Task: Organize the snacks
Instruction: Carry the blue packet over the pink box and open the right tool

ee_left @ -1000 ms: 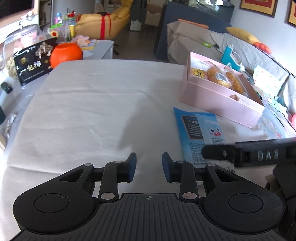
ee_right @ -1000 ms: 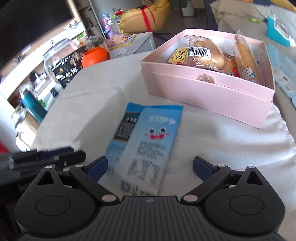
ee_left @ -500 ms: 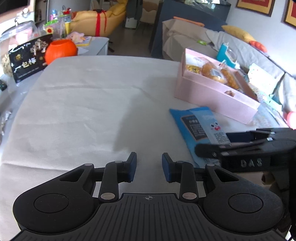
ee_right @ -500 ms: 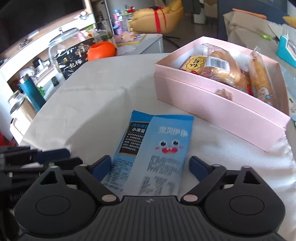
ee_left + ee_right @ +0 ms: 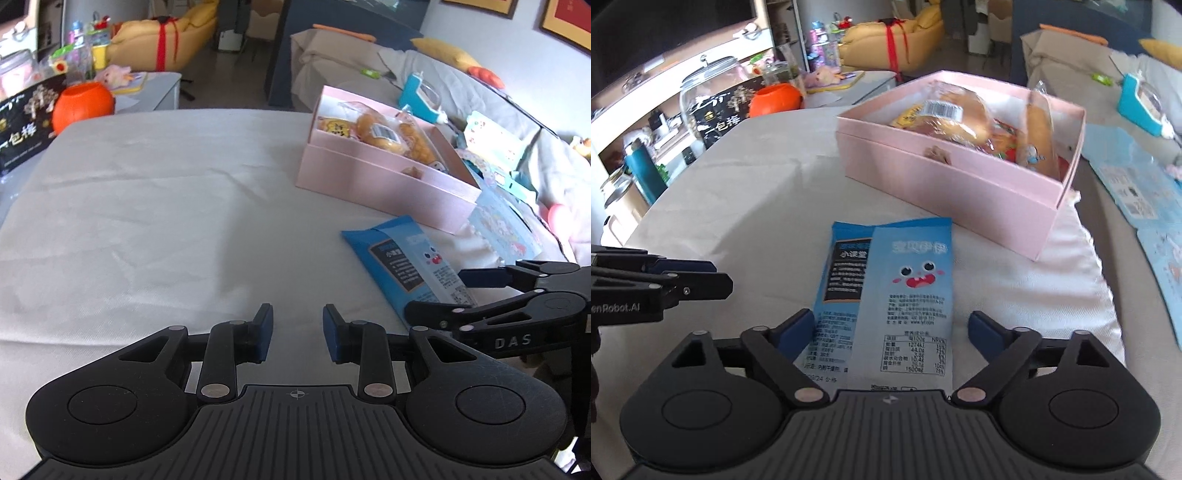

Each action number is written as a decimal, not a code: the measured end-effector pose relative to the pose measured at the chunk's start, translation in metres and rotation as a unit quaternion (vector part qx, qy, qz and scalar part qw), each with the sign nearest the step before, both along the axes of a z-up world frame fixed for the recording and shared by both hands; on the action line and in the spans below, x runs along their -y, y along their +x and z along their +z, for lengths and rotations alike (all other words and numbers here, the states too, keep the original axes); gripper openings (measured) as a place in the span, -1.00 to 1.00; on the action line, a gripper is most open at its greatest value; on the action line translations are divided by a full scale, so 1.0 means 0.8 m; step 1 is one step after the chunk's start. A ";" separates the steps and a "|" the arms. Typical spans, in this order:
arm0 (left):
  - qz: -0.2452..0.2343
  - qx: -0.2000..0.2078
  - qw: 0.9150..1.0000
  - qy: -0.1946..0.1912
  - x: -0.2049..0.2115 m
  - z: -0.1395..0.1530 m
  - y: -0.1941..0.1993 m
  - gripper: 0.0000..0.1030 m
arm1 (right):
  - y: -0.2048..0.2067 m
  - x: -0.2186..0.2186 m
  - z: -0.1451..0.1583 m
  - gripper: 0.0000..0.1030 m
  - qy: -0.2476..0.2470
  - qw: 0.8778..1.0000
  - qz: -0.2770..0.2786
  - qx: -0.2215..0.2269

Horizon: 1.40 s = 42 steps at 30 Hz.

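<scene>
Living-room table under a pale cloth, and the right gripper is lined up on the blue packet.

The packet lies flat on the cloth just in front of the pink box, which already holds wrapped buns, and its near end sits between the right fingers, spread wide on either side and not yet gripping. The left gripper hovers over bare cloth, its pads a narrow gap apart with nothing between them. To do this well, I'd say drop low so the pads catch the packet's long edges rather than skating over the slippery film, close gently to avoid crushing the contents, then lift clear of the box's near wall before setting it into the open space inside.
</scene>
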<state>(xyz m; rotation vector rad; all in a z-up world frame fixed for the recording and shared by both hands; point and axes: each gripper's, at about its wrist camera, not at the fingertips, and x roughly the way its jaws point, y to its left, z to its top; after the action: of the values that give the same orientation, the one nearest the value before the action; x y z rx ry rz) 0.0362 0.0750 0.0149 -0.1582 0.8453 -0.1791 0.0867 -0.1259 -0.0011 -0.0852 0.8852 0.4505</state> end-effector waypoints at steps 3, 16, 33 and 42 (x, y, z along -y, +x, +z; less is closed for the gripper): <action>-0.005 0.000 1.000 0.005 0.005 0.001 0.002 -0.35 | -0.001 -0.005 -0.004 0.87 -0.005 1.000 -0.004 0.004; -0.014 0.017 1.000 -0.020 0.007 0.006 0.006 -0.36 | -0.042 0.026 0.096 0.54 0.009 0.989 0.019 0.145; 0.018 0.118 0.992 -0.047 0.000 0.043 0.150 -0.36 | 0.196 0.009 0.078 0.56 -0.022 0.995 -0.070 0.075; -0.008 0.112 0.993 -0.022 0.002 0.027 0.086 -0.35 | 0.157 0.002 0.072 0.67 -0.029 0.990 -0.047 0.126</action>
<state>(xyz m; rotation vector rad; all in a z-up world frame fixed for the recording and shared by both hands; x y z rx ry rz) 0.1053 0.0733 0.0367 -0.1699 0.6199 -0.2273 0.2127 -0.1272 0.0565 -0.1494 0.6501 0.3179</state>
